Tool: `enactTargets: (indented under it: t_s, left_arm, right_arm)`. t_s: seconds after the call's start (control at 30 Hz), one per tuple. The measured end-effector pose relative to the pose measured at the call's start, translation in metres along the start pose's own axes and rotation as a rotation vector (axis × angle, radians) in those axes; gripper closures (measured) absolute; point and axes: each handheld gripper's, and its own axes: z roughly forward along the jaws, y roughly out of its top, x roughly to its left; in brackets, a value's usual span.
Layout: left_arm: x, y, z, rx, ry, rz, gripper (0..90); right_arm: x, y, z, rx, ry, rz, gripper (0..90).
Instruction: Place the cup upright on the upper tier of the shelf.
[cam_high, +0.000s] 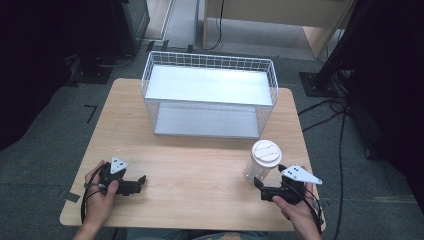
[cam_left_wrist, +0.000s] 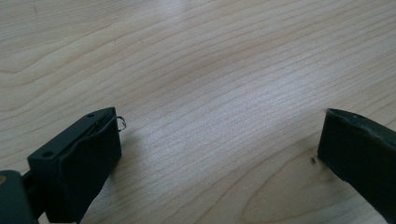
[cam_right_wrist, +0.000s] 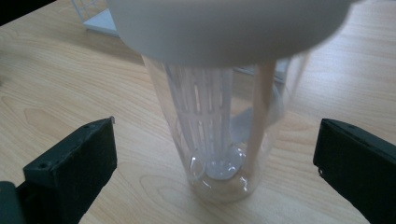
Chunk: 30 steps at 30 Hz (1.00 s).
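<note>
A clear plastic bottle (cam_high: 261, 165) with a white lid stands upright on the wooden table (cam_high: 200, 165), right of centre. In the right gripper view the bottle (cam_right_wrist: 219, 121) shows a white slotted tube inside, with a black jaw on each side of it, apart from its wall. My right gripper (cam_high: 259, 186) is open, just in front of the bottle. My left gripper (cam_high: 142, 181) rests low over the table's front left, open; bare wood lies between its fingers (cam_left_wrist: 74, 163).
A white wire basket (cam_high: 210, 92) with two flat shelves stands on its side at the back of the table, its open face towards me. Cables (cam_high: 325, 107) run over the grey floor at the right.
</note>
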Motion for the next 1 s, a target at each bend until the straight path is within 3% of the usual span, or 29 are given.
enactTargets:
  t_s: [0.33,0.63,1.0]
  left_arm:
    - [0.0,0.0,0.0,0.001,0.0,0.001,0.0]
    - [0.0,0.0,0.0,0.0,0.0,0.0,0.0]
    - [0.0,0.0,0.0,0.0,-0.001,0.0,0.0]
  right_arm:
    - [0.009,0.022,0.015,-0.039,-0.036,0.008,0.0]
    - [0.009,0.031,0.028,-0.052,-0.06,0.025,0.0]
    - [0.012,0.037,0.03,-0.104,-0.102,0.037,5.1]
